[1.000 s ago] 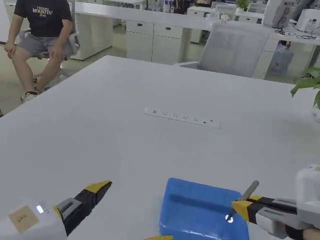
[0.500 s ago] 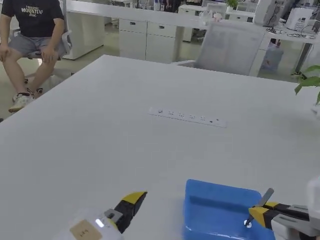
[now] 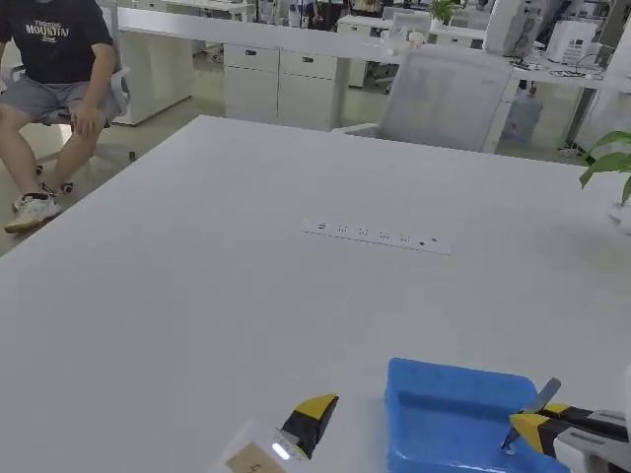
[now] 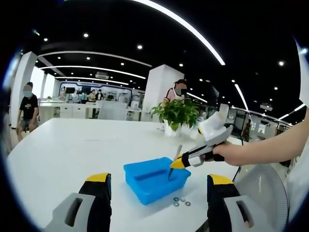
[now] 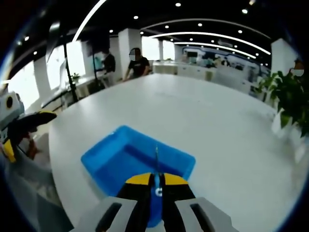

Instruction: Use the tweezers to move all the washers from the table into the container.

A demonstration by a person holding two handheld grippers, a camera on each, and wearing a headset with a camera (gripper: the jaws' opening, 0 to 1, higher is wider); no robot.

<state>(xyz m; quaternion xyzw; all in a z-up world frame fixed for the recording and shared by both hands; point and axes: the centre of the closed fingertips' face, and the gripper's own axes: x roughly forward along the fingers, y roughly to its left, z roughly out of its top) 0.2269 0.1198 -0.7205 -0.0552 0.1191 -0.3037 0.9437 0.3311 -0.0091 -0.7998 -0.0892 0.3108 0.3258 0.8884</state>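
Tweezers [image 5: 156, 155] in right fingers [image 5: 140, 180] — pinched, over container [image 5: 126, 158]

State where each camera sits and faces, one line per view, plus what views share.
Head view: on the person's head, looking forward and down over the table at the blue container; left gripper and right gripper tips show low.
Left gripper view: on the left gripper, facing the container's side, washers and the right gripper; own jaws apart, a forearm shows.
Right gripper view: on the right gripper, looking along the tweezers into the container; jaws closed on them.
Shared: all three show the container.
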